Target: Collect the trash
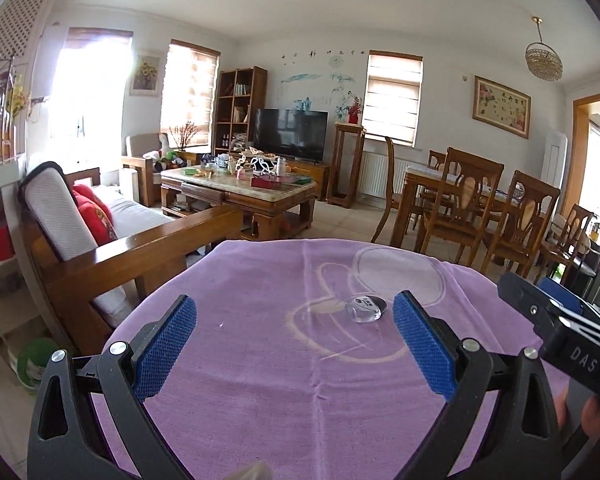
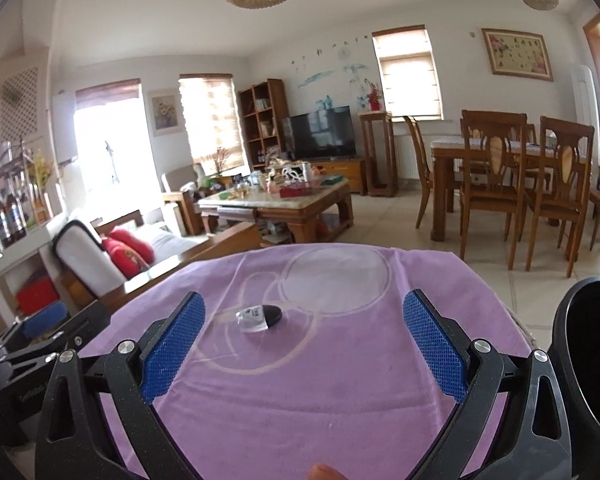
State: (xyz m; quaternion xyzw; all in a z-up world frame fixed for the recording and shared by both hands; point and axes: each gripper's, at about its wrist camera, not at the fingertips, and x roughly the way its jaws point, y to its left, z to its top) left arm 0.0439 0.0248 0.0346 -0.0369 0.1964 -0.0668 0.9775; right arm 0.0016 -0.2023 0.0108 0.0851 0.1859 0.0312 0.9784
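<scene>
A small piece of trash, a clear plastic wrapper with a black end [image 1: 365, 309], lies on the purple tablecloth [image 1: 284, 392]. My left gripper [image 1: 296, 312] is open and empty, and the trash lies just inside its right finger [image 1: 424, 344]. In the right wrist view the same trash [image 2: 259, 317] lies ahead on the purple cloth [image 2: 300, 408], nearer the left finger [image 2: 172, 344]. My right gripper [image 2: 304, 308] is open and empty. A black bin [image 2: 584, 360] stands at the right edge of the table.
The right gripper's body [image 1: 560, 328] shows at the right of the left wrist view. The left gripper's body [image 2: 32, 344] shows at the left of the right wrist view. A wooden sofa [image 1: 112, 248], a coffee table [image 1: 240, 196] and dining chairs [image 1: 480, 208] stand beyond the table.
</scene>
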